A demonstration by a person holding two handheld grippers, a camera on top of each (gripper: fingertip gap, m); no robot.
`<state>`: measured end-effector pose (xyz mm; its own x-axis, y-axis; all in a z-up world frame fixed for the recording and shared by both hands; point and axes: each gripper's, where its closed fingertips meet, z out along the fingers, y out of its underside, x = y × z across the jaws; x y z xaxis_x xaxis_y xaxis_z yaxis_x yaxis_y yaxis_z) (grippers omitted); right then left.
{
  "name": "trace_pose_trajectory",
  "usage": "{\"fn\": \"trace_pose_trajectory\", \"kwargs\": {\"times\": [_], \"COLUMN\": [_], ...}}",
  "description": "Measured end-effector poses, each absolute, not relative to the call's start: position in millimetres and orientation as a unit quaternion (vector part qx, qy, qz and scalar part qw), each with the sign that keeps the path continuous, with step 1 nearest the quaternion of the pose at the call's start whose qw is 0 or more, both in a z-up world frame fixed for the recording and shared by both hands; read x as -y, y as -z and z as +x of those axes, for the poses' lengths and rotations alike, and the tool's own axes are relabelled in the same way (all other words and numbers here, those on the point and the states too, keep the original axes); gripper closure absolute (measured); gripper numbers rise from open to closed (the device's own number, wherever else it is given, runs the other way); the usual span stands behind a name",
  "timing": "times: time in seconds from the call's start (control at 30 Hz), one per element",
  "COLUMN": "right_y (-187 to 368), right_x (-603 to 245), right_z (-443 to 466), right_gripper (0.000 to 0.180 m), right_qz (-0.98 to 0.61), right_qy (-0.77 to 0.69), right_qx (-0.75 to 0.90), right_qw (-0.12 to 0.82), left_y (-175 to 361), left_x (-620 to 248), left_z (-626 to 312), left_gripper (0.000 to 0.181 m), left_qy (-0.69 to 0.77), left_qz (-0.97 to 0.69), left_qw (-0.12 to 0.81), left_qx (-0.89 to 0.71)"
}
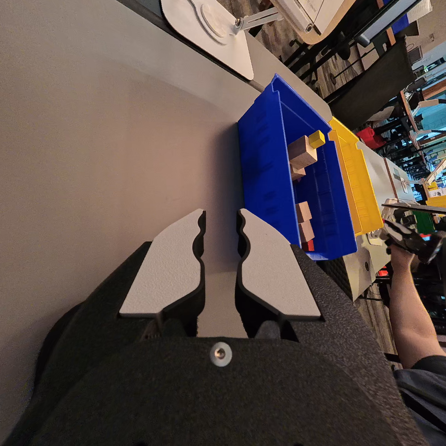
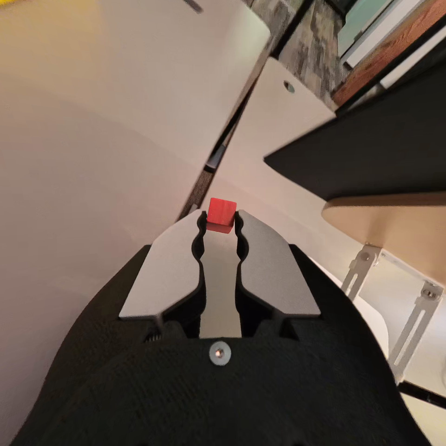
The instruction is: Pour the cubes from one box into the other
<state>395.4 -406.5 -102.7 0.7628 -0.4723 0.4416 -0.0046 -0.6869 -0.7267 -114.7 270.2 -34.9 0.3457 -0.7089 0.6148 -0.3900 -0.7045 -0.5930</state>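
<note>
In the left wrist view a blue box (image 1: 265, 169) sits on the white table and holds several cubes: wooden ones (image 1: 303, 154), a yellow one (image 1: 316, 138) and a red one (image 1: 308, 245). A yellow box (image 1: 357, 173) stands right against its far side; I cannot see inside it. My left gripper (image 1: 220, 214) is open and empty, low over the table just beside the blue box. My right gripper (image 2: 220, 217) is shut on a small red cube (image 2: 220, 214) at its fingertips, held above the table. It also shows past the yellow box in the left wrist view (image 1: 395, 217).
A white monitor-stand base (image 1: 212, 36) lies on the table (image 1: 96, 144) beyond the blue box. The right wrist view shows the table edge, a black panel (image 2: 362, 149), a tan board (image 2: 386, 217) and metal brackets (image 2: 410, 325). A person's forearm (image 1: 410, 313) is at the right.
</note>
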Motion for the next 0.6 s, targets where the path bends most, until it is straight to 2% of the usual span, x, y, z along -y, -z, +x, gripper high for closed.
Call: {"fn": "trace_pose_trajectory", "kwargs": {"times": [0.2,0.3,0.43,0.5,0.6], "right_y": [60,8,-69,-81,-68], "right_x": [325,251,126,71,3], "right_z": [330,296,224,189,140], "right_gripper": [0.157,0.157,0.157,0.157,0.157], "right_qz": [-0.845,-0.826,-0.790,-0.784,-0.786], "right_qy": [0.307,0.278,0.158,0.117,0.061], "right_qx": [-0.048,0.007,0.109,0.161,0.207], "right_qw": [0.436,0.491,0.583,0.587,0.580], "left_y": [36,32,25,23,25], "left_x": [-263,-260,-252,-243,-229], "left_z": [-122,-123,-119,-115,-108], "left_gripper": [0.157,0.157,0.157,0.156,0.156], "left_qy": [0.470,0.478,0.493,0.506,0.513], "left_qz": [-0.791,-0.785,-0.769,-0.758,-0.746], "left_qw": [0.173,0.173,0.177,0.169,0.153], "left_qx": [-0.352,-0.356,-0.366,-0.375,-0.396]}}
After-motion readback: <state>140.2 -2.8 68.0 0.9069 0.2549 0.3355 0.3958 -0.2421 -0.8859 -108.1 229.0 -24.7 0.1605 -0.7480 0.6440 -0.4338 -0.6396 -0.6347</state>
